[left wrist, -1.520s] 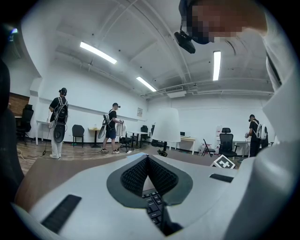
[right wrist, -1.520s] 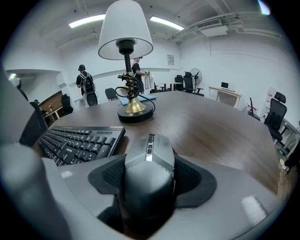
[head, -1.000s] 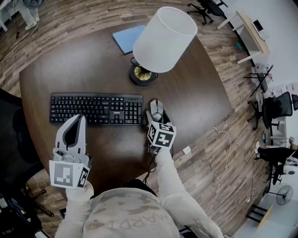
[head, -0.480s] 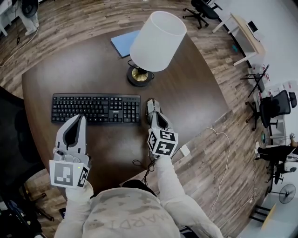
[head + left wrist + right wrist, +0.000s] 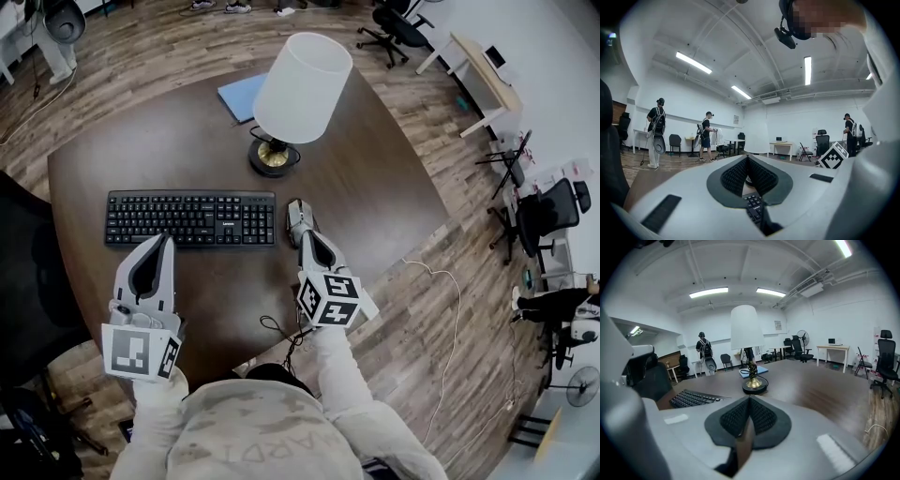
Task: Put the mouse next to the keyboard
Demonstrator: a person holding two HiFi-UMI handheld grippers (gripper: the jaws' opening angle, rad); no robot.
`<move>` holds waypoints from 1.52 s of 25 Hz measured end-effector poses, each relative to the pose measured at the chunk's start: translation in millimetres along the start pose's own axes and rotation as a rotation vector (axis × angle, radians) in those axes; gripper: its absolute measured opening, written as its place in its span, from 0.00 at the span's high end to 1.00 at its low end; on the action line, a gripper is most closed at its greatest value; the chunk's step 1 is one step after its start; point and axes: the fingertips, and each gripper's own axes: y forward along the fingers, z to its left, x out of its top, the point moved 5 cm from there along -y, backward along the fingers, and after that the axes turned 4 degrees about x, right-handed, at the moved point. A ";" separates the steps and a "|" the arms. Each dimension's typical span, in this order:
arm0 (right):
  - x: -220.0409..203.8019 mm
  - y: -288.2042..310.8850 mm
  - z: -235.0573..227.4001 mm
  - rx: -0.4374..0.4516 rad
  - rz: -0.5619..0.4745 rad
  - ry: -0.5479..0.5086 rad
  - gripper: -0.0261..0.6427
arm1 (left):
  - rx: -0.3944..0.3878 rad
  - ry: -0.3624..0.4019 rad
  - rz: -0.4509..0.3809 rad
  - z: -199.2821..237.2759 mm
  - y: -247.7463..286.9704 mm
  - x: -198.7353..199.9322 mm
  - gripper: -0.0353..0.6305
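Observation:
A black keyboard (image 5: 190, 217) lies across the dark round table (image 5: 394, 206). The grey-and-black mouse (image 5: 294, 212) rests just off its right end. My right gripper (image 5: 304, 236) hovers a little nearer than the mouse, pointing at it; its jaws have just been closing and are shut with nothing between them. The right gripper view shows the shut pads (image 5: 749, 401), with the keyboard (image 5: 693, 398) at left and the mouse hidden. My left gripper (image 5: 160, 241) is held shut just in front of the keyboard, whose keys (image 5: 753, 206) show below the pads (image 5: 747, 159).
A table lamp with a white shade (image 5: 302, 89) and brass base (image 5: 272, 155) stands behind the keyboard. A blue notebook (image 5: 239, 94) lies farther back. A dark cable (image 5: 279, 333) trails over the near table edge. Office chairs and desks stand around the room.
My right gripper has drawn back and up from the mouse and its jaws have shut empty. The mouse stays beside the keyboard. The left gripper has risen slightly.

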 end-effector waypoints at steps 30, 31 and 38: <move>43.3 -132.5 49.0 0.076 -0.211 -0.091 0.94 | -0.031 0.037 -0.064 -46.5 -82.5 32.4 0.94; 44.0 -136.4 50.3 0.076 -0.218 -0.094 0.94 | -0.032 0.040 -0.068 -47.7 -84.9 33.4 0.94; 48.4 -162.9 61.9 0.094 -0.265 -0.129 0.94 | -0.039 0.049 -0.094 -56.5 -101.8 39.9 0.94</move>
